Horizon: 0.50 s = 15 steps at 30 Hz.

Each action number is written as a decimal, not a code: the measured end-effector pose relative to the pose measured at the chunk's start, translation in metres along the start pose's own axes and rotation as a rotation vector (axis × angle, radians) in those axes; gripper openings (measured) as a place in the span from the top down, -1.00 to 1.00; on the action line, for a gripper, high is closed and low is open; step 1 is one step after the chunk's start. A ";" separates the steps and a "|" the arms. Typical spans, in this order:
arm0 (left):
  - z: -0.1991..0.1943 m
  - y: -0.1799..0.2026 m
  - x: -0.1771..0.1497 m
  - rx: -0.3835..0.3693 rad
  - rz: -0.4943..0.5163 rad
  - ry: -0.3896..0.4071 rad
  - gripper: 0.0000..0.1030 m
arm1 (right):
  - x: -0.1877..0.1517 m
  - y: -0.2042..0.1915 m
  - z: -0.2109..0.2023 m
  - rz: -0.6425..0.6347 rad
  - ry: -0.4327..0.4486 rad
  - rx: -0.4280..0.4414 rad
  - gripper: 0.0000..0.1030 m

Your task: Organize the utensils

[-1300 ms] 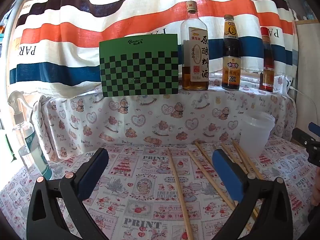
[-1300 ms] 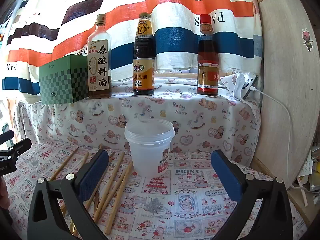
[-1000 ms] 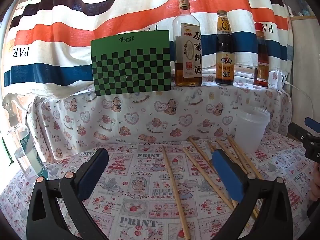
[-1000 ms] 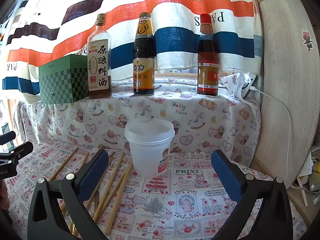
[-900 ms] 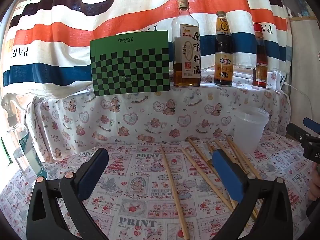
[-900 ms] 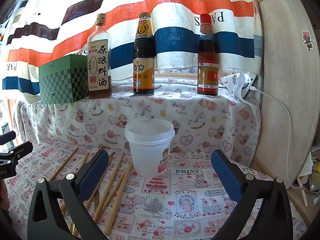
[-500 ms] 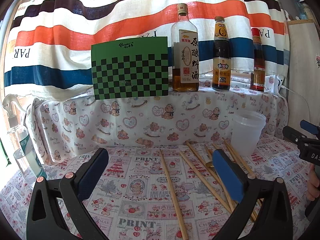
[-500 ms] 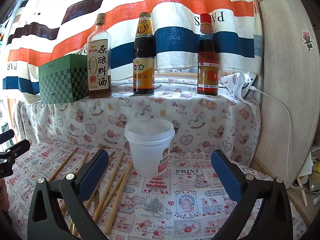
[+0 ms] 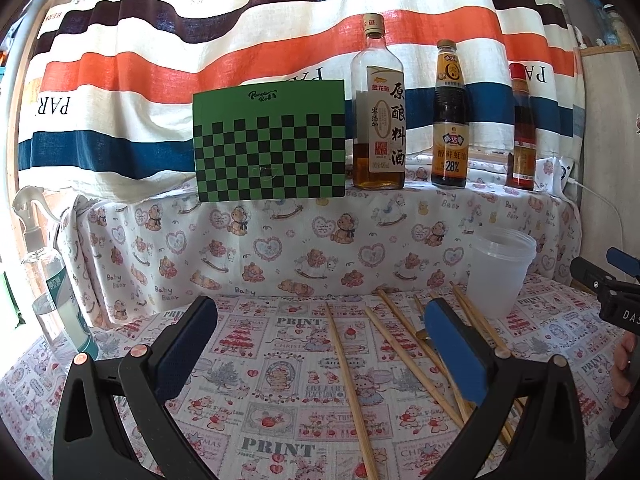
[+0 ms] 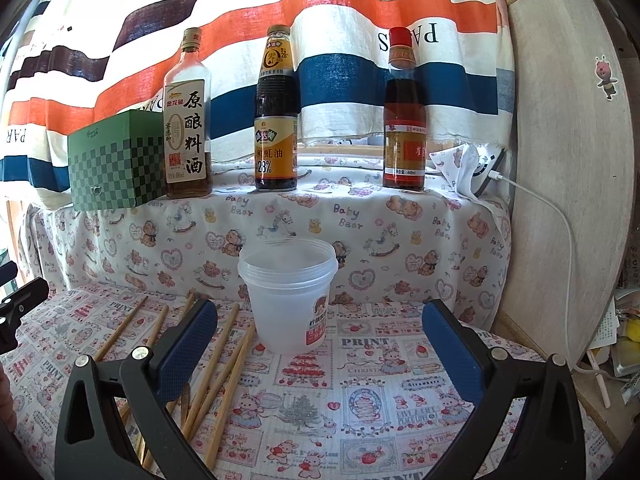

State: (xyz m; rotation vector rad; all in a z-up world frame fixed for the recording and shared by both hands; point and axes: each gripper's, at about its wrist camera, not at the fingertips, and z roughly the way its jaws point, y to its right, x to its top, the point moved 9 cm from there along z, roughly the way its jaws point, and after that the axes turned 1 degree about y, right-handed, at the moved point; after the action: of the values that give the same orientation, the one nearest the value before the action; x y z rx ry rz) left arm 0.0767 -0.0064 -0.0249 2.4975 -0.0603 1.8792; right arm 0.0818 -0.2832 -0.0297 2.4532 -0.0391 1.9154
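Several wooden chopsticks (image 9: 352, 384) lie loose on the printed tablecloth, spread from the middle toward the right; they also show in the right wrist view (image 10: 224, 364). A translucent plastic cup (image 10: 288, 292) stands upright and empty just right of them, seen in the left wrist view (image 9: 500, 272) too. My left gripper (image 9: 320, 340) is open and empty, hovering above the chopsticks. My right gripper (image 10: 320, 344) is open and empty, just in front of the cup. The right gripper's tip shows at the left view's right edge (image 9: 612, 280).
A raised shelf under bear-print cloth holds a green checkered box (image 9: 270, 142) and three sauce bottles (image 10: 276, 112). A spray bottle (image 9: 44, 272) stands at far left. A wooden panel (image 10: 560, 160) and white cable (image 10: 560, 216) are at right.
The left gripper has drawn back and risen slightly, so the scene looks a little farther and shifted. The right gripper has hardly moved. Both jaws stay open.
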 end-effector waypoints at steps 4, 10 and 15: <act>0.005 -0.004 -0.002 0.016 -0.013 -0.022 -1.00 | 0.000 -0.002 -0.001 -0.010 0.003 0.014 -1.00; 0.009 -0.005 -0.005 0.017 -0.017 -0.046 -1.00 | 0.000 -0.002 -0.001 -0.006 0.001 0.004 -1.00; 0.008 -0.004 -0.004 0.020 -0.009 -0.038 -1.00 | 0.000 -0.002 0.000 -0.005 0.000 0.005 -1.00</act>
State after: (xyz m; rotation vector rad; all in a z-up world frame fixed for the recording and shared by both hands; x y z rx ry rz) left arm 0.0832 -0.0025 -0.0307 2.5421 -0.0314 1.8381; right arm 0.0816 -0.2817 -0.0294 2.4541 -0.0279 1.9152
